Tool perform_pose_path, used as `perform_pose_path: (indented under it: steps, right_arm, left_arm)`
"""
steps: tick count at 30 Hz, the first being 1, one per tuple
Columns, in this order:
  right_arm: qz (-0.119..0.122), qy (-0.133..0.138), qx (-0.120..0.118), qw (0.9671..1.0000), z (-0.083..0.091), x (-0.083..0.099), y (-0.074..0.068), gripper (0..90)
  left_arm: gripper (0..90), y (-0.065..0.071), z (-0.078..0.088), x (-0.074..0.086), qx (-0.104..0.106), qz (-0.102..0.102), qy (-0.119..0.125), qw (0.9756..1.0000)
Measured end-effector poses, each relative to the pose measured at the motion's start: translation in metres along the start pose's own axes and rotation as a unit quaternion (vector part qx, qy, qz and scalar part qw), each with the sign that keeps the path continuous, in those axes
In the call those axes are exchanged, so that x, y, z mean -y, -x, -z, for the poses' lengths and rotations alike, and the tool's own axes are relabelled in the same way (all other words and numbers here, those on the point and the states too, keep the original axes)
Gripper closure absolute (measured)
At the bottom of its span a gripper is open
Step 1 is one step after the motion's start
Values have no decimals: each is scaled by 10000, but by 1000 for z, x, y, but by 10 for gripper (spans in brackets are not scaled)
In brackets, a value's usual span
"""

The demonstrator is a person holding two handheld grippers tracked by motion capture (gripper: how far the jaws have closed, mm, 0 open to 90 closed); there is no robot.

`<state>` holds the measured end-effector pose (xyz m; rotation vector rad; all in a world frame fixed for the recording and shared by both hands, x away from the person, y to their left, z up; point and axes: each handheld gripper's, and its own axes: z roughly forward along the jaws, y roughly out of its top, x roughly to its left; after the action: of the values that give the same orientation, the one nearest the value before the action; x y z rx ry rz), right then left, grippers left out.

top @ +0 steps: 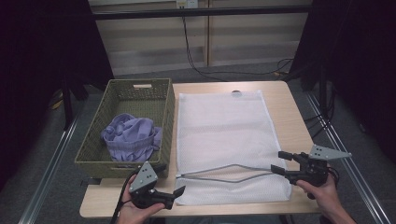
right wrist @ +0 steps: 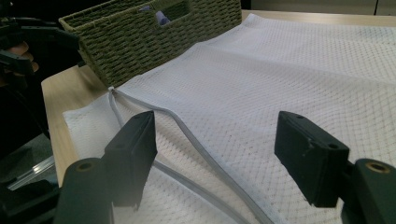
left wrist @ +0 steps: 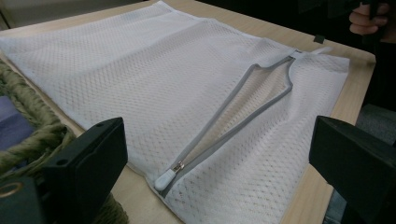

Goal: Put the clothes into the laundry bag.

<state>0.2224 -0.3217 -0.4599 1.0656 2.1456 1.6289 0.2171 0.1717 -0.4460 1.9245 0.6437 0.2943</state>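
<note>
- Left gripper: near table edge, at the bag's near-left corner, just short of the zipper pull. Jaws apart, nothing between them.
- Basket: woven, at table's left, touching the bag's left edge. Purple garment bunched inside; soft, light, will drape when lifted.
- Mesh laundry bag: flat on the table, centre, between basket and right edge. Thin white netting; judged very light, limp, likely to slide on the wood. Long axis runs away from the person; mouth at the near end.
- Zipper: grey, runs left to right across the near end, undone, tapes parted. Best hold judged the stiffer tape, not bare mesh.
- Right gripper: at the zipper's right end, jaws wide apart over the tape, not pinching it.
</note>
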Motion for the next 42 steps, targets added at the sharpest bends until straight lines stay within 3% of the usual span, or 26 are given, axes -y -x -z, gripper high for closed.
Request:
perform_pose_path:
  steps: [8,13,17,19,20,22,24,28,34,35,40,42]
  right_arm:
    - [120,-103,25,9999,-6,1,0,311]
    - [-41,-145,-14,9999,-15,-1,2,330]
    - [76,-405,-148,9990,-29,0,-1,366]
    - [129,-516,-209,9984,-33,1,-4,388]
    - [33,-693,-370,9969,-36,2,-5,454]
    - [89,-808,-411,9958,-38,2,-6,496]
    - [169,-764,-441,9960,-37,2,-8,533]
    - [89,-633,-423,9971,-41,2,-14,550]
    - [226,-891,-712,9932,-66,-7,-29,596]
    - [248,-1011,-848,9909,-75,-10,-34,604]
    - [284,-1137,-913,9889,-87,-15,-39,600]
    - [194,-1171,-908,9888,-95,-19,-37,535]
  left_arm:
    - [35,-1,-4,-1,100,73,61,9999]
    - [35,-2,-6,0,67,41,58,10000]
    - [35,-2,-3,1,93,1,125,9999]
    - [35,-1,-2,1,-6,24,107,9999]
    - [36,-1,-3,1,41,-8,113,9999]
    - [36,0,-3,1,43,-32,94,9999]
    - [36,1,-4,1,20,-74,66,9999]
    - [36,2,-5,3,-10,-90,7,10000]
    - [35,0,-3,3,2,-81,4,10000]
    - [35,-1,-4,4,-4,-41,-2,10000]
    - [36,0,-3,4,10,-95,-47,9999]
    - [35,2,-3,3,27,-91,-27,10000]
